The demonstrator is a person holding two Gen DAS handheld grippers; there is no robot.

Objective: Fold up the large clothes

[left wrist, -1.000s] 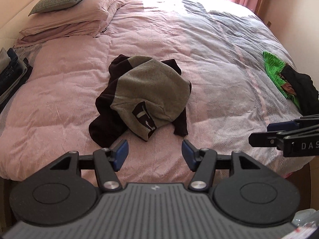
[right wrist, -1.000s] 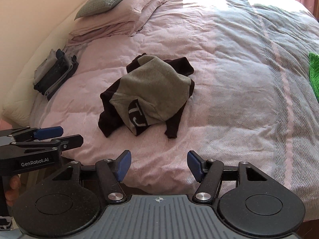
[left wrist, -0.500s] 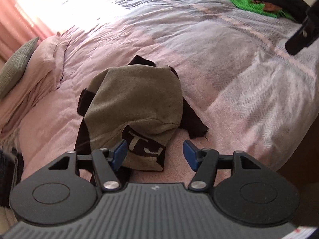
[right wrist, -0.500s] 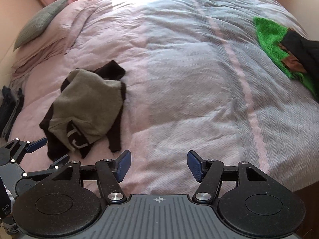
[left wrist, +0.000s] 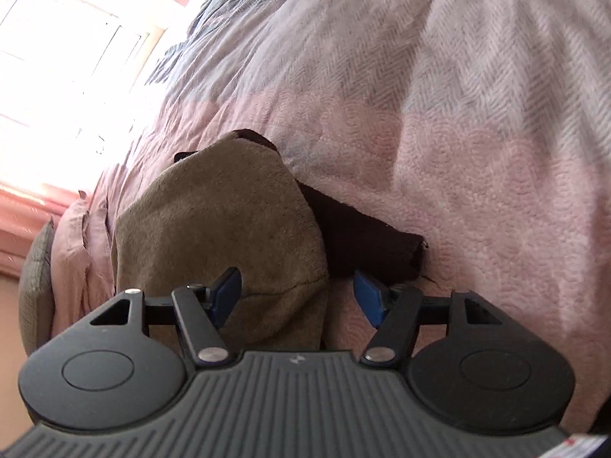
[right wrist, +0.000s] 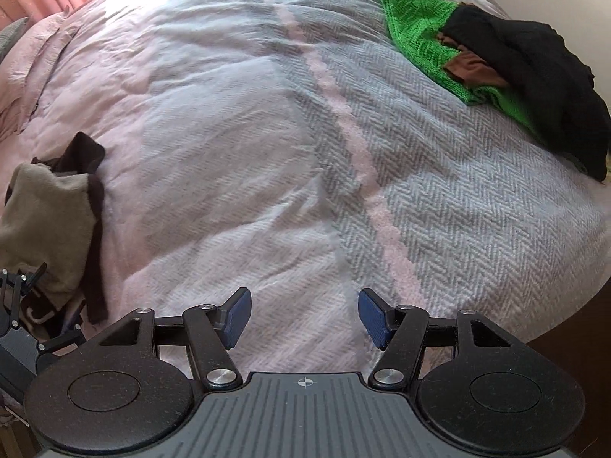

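The left claw [left wrist: 298, 297] is spread apart, low over the near edge of a crumpled garment [left wrist: 225, 236] (grey-brown body, dark brown sleeves) that lies bunched on the bed [left wrist: 477, 133]. Whether its blue pads [left wrist: 228, 294] touch the cloth cannot be told. One dark sleeve [left wrist: 366, 240] extends toward the right pad. The right claw [right wrist: 304, 315] is likewise spread apart and empty, above bare quilt, well apart from the garment at its left. A green cloth [right wrist: 424, 30] with dark clothing [right wrist: 542, 76] lies at the far right corner.
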